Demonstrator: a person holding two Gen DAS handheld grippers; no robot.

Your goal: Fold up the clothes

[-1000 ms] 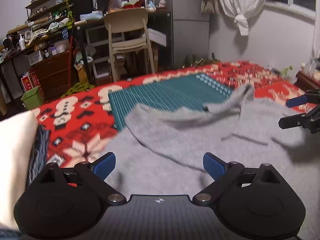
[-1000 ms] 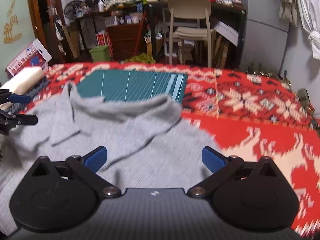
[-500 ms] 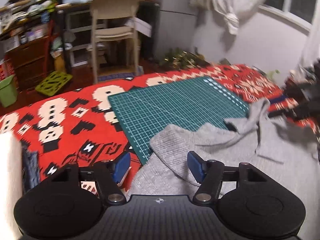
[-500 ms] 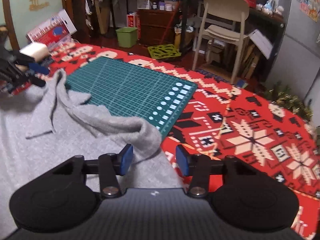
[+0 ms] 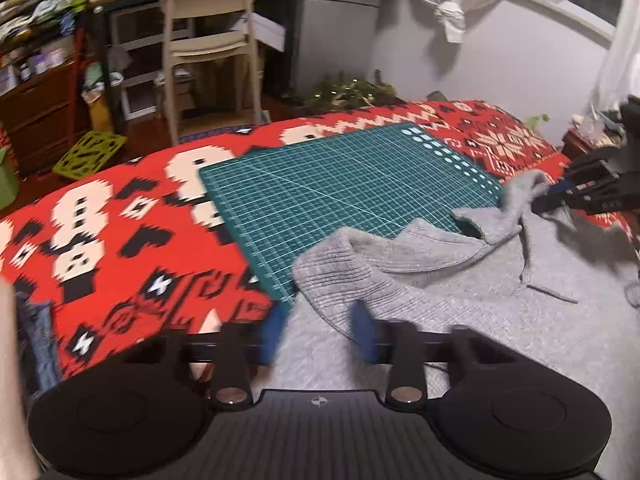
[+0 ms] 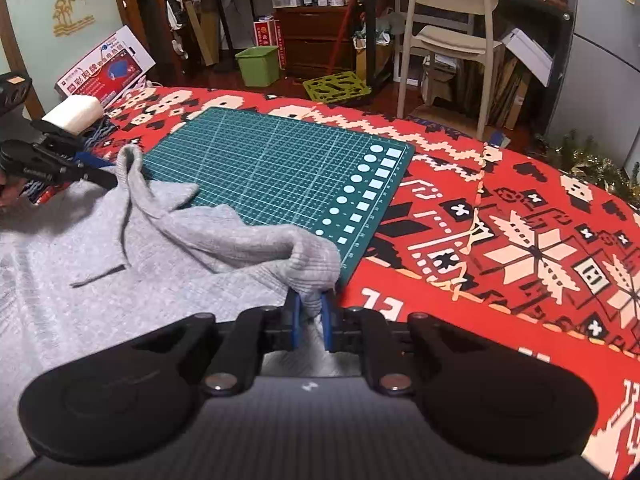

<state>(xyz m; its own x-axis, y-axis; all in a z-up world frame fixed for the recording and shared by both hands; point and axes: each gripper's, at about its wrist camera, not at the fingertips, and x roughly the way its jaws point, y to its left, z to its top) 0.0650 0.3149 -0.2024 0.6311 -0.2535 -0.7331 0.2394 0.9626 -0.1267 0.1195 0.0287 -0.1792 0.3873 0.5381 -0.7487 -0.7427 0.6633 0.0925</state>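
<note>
My left claw (image 5: 318, 332) hangs low over the grey sweater (image 5: 460, 288), its blue pads blurred and still apart, straddling the ribbed fold where the knit meets the near corner of the green mat (image 5: 344, 188); from that gap I take it as unclenched, with no cloth pinched between the pads. The sweater lies spread over the red patterned blanket (image 5: 120, 240), its upper edge lapping onto the mat's near side. My right claw (image 6: 311, 322) is clenched on a bunched ribbed fold of the sweater (image 6: 160, 248), right by the mat's (image 6: 272, 168) near right corner. The left view alone shows the window wall, the knotted curtain, and my right claw (image 5: 560, 198) at the far right, against the raised cloth there. The right view alone shows my left claw (image 6: 96, 174) at the far left beside a lifted peak of knit, plus a white roll (image 6: 74, 114) and a printed box behind it. To the left of the mat the blanket (image 6: 520, 240) is bare out to its edge; to the right it runs wide and bare as well. Beyond the far edge stand a chair (image 6: 448, 36) and crowded shelves.
</note>
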